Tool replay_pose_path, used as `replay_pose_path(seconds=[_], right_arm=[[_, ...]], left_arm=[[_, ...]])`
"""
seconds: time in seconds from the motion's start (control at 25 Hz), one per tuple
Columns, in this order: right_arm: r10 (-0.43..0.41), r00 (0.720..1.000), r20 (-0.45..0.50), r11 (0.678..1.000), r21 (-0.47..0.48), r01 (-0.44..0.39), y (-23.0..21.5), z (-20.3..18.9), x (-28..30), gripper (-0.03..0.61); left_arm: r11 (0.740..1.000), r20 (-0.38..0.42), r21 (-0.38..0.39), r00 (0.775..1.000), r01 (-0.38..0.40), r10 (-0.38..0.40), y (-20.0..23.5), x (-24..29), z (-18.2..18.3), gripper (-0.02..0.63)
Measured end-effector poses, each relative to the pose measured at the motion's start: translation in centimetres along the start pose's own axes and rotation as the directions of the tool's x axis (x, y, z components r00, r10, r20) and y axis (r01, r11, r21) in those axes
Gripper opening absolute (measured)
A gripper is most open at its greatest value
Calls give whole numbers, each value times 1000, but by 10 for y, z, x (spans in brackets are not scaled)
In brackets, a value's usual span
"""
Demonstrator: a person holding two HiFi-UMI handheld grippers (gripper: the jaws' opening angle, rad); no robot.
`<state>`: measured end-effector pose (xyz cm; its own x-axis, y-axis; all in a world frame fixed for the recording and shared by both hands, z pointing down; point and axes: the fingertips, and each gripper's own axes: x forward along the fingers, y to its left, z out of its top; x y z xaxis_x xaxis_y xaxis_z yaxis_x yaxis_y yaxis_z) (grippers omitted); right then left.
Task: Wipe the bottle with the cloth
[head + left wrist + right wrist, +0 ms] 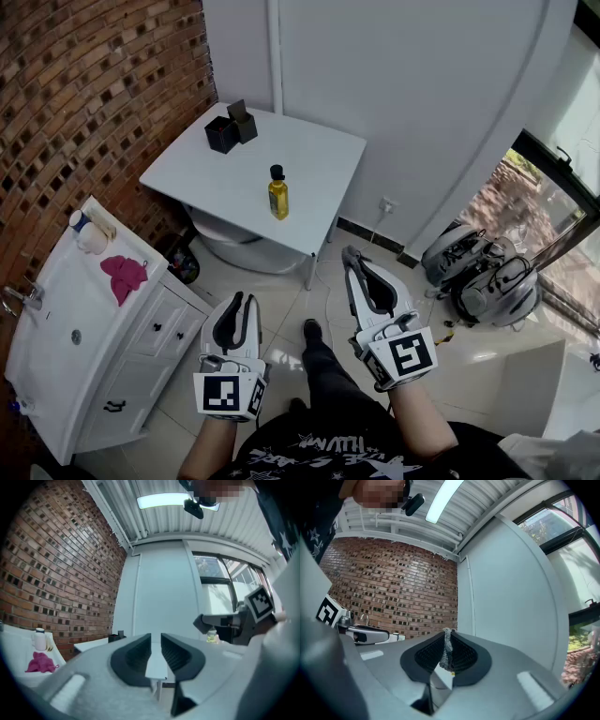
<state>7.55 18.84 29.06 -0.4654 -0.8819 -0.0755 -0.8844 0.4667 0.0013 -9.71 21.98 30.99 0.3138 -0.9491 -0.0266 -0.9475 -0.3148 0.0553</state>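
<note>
While our left tongs point(246, 300) stand slightly parted and empty, our right tongs point(350, 255) are clenched on a thin grey fabric strip point(447, 646). The oil bottle point(278, 194) stands upright on the white desk point(319, 159) at twelve o'clock; the pink cloth point(125, 277) lies on the sink cabinet point(56, 319) at ten o'clock.

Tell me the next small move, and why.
Probably swing the left gripper toward the pink cloth on the white cabinet: it lies there untouched, the jaws stand slightly apart and empty, and the bottle waits on the table.
</note>
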Motion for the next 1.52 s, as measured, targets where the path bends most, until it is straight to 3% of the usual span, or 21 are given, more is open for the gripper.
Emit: replay_pose_path(seconds=[0.24, 0.44, 0.64, 0.84, 0.96, 1.08, 1.32, 1.52], right_arm=[[51, 998, 22, 999, -5, -51, -33, -14, 81, 40], [182, 983, -18, 983, -23, -182, -50, -22, 167, 40], [380, 913, -145, 915, -82, -394, -39, -43, 240, 40], [533, 804, -265, 820, -72, -567, -19, -72, 277, 40], [544, 769, -335, 793, -94, -602, -11, -86, 282, 40], [539, 753, -377, 779, -117, -616, -9, -91, 285, 40], [523, 759, -388, 797, -94, -597, -6, -91, 285, 40], [473, 771, -426, 812, -128, -569, -6, -91, 283, 40]], left_arm=[[1000, -11, 18, 1000, -9, 9, 22, 71, -19, 66], [998, -29, 50, 998, -46, 48, 45, 138, -28, 66], [991, -73, 55, 989, -121, 125, 72, 189, -43, 66], [982, -104, 58, 977, -180, 186, 92, 224, -66, 66], [981, -153, 61, 970, -182, 190, 97, 232, -79, 66], [983, -179, 63, 967, -172, 181, 103, 237, -87, 66], [993, -182, 57, 977, -104, 113, 112, 247, -96, 66], [998, -197, 42, 979, -46, 53, 111, 252, -91, 66]])
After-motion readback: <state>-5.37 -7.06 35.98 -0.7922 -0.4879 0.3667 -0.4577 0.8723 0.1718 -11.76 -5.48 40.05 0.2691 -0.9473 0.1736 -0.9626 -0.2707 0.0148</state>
